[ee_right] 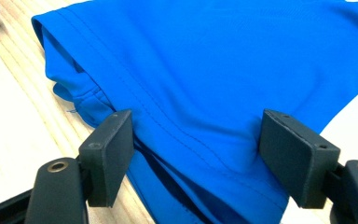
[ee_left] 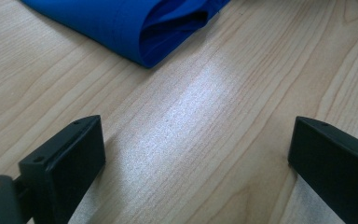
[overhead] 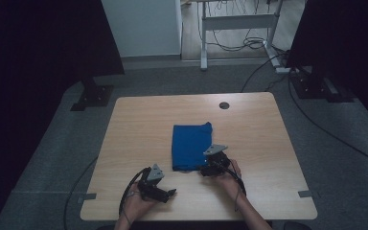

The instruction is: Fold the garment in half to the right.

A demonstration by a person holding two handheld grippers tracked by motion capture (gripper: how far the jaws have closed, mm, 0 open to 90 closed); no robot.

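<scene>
A folded blue cloth (overhead: 190, 145) lies in the middle of the wooden table (overhead: 139, 124). My right gripper (overhead: 210, 167) is at the cloth's near right corner. In the right gripper view its jaws stand open with the layered edge of the blue cloth (ee_right: 205, 79) between them, not pinched. My left gripper (overhead: 170, 194) hovers over bare wood near the table's front edge, to the left of the cloth. In the left gripper view its jaws are wide open with nothing between them, and the cloth's folded corner (ee_left: 135, 23) lies ahead.
A dark round hole (overhead: 224, 105) is set in the table near its far edge. Beyond the table are black stands (overhead: 93, 93), cables on the floor (overhead: 263, 72) and a white desk frame (overhead: 239, 21).
</scene>
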